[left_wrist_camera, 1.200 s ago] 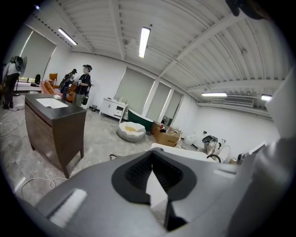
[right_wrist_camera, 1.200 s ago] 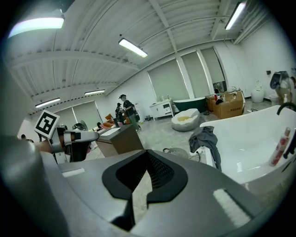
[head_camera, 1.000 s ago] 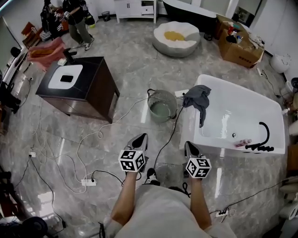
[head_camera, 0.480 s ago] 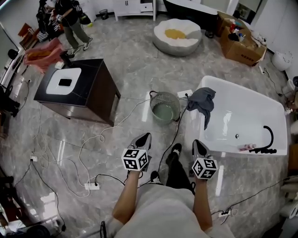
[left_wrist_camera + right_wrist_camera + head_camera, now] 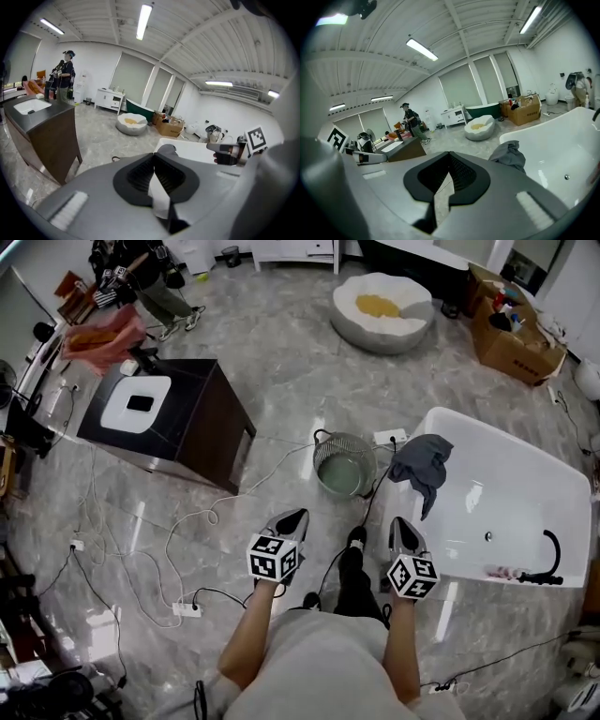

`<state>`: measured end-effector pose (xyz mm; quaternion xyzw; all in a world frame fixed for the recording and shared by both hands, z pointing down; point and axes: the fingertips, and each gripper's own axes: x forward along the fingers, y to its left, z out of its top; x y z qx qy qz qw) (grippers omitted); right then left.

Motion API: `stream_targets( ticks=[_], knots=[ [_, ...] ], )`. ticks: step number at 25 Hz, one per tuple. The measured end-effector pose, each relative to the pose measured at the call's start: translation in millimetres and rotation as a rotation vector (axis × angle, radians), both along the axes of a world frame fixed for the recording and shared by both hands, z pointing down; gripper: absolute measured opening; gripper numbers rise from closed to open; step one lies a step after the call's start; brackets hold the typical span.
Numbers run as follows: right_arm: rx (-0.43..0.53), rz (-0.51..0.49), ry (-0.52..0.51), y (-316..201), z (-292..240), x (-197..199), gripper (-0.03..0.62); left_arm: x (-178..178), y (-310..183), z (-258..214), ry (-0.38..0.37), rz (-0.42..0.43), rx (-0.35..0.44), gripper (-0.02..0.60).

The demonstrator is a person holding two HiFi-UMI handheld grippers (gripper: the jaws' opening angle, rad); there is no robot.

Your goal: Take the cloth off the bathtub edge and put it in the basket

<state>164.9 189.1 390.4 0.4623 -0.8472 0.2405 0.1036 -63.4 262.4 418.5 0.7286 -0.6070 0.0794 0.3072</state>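
Bodywork of each gripper across the lower half of its own view, blotting out everything close below. Above it, only the top hump of the crumpled dark grey cloth (image 5: 166, 149) in the left gripper view; rather more of that cloth (image 5: 510, 157) in the right gripper view. Seen from the head view, draped over the near left corner rim of the white rectangular bathtub (image 5: 525, 502), one tail hanging down the inside wall, lower end hard to tell from shadow. Right end of the tub close to the frame edge, with a black curved hose (image 5: 548, 559) lying in the bottom (pinkish item beside it too small to identify). Left gripper (image 5: 296, 517) with tips pinched together on nothing; right gripper (image 5: 397, 521) likewise closed and empty, both well short of the cloth. Round grey wire basket (image 5: 345, 465) on the grey marble floor (image 5: 272, 371) just left of that tub corner, near the cloth but not touching. Between the grippers, a black shoe (image 5: 354, 540) and a thin black cable (image 5: 370, 507) snaking toward the tub. Further left, loose white cables (image 5: 214, 514), a white power strip (image 5: 187, 607) and a dark wooden cabinet with a white inset basin (image 5: 206, 423). At the back, a round white cushion with a yellow centre (image 5: 382, 310), an open brown cardboard box (image 5: 516, 338) and a standing person (image 5: 150, 279), cropped by the top edge.
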Motion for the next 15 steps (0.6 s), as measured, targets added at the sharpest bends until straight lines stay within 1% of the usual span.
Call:
stream_targets(
  ticks=[4,10,12,15],
  knots=[
    [-0.014,0.001,-0.013,-52,2,6,0.002,0,-48,-4,-0.023,-0.009,-0.010,0.058],
    [-0.084,0.030,-0.053,-120,17,20,0.002,20,-120,-12,-0.057,0.035,0.000,0.058],
    [-0.094,0.032,-0.057,-141,21,26,0.003,29,-143,-12,-0.063,0.053,-0.001,0.058],
    [-0.105,0.032,-0.053,-165,33,35,0.003,36,-172,-6,-0.061,0.058,-0.012,0.058]
  ],
)
